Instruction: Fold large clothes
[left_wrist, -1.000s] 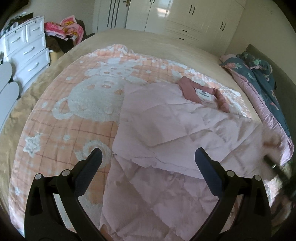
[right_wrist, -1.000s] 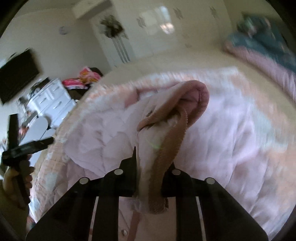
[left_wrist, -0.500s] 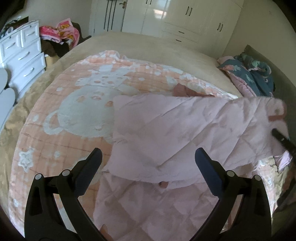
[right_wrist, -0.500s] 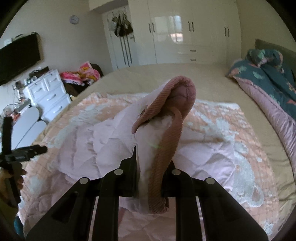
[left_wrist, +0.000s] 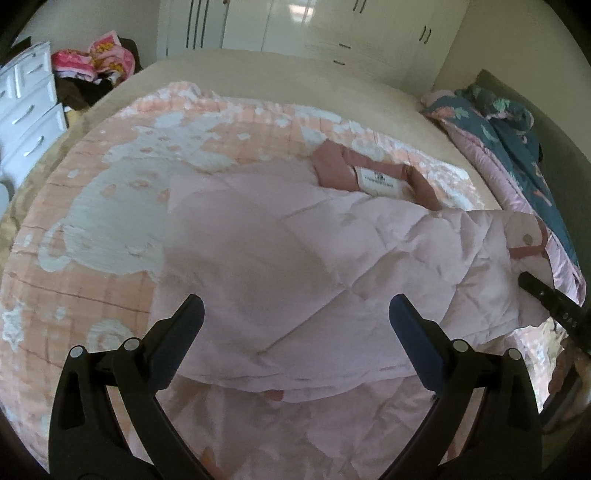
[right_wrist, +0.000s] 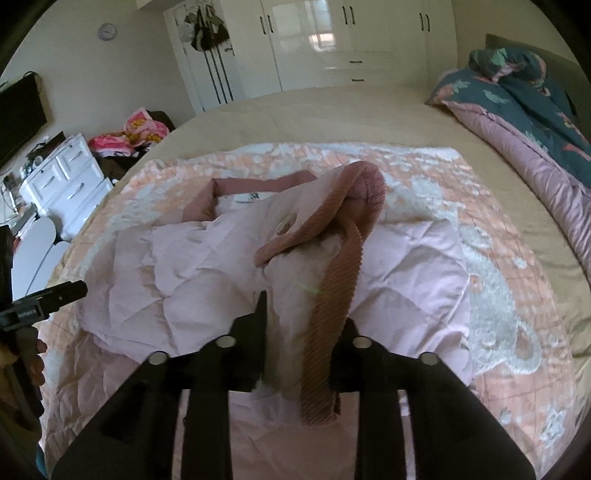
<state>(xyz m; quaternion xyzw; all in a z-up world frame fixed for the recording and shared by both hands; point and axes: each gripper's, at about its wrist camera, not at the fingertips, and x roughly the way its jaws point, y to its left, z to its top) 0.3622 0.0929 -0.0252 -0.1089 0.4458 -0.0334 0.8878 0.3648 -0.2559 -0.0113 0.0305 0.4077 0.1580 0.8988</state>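
Clamping the ribbed dusty-pink cuff (right_wrist: 334, 314) of a pale pink quilted jacket (right_wrist: 207, 269): right tongs (right_wrist: 299, 325), jaws drawn nearly together with only the bunched sleeve fabric between them, cuff lifted and curling over toward 12 o'clock. Spread wide and holding nothing: left tongs (left_wrist: 295, 314), hovering above the jacket's (left_wrist: 280, 266) pale quilted body, both dark fingers (left_wrist: 184, 325) apart from the cloth as far as can be told. Lying across a peach-and-white bear-patterned blanket (left_wrist: 92, 206) on the large beige bed (left_wrist: 295, 77): the jacket, one in all, dusty-pink collar (left_wrist: 332, 166) with a white label at 1 o'clock in the left view, one sleeve drawn out toward 3 o'clock, where the dark tip of the right tongs (left_wrist: 554, 306) meets its cuff. Seen at 9 o'clock in the right view: the left tongs (right_wrist: 44, 302), gripped by a hand (right_wrist: 33, 358).

Heaped along the bed's edge at 2 o'clock: one teal floral quilt with mauve lining (right_wrist: 535, 107). Standing beyond the bed at 12 o'clock: glossy white wardrobe doors (right_wrist: 332, 40). Placed at 10 o'clock: one white chest of drawers (right_wrist: 70, 173), with a pile of bright pink clothes (right_wrist: 136, 133) beside it. Hanging on the wall above: one round clock (right_wrist: 108, 31) and one dark screen (right_wrist: 20, 118).
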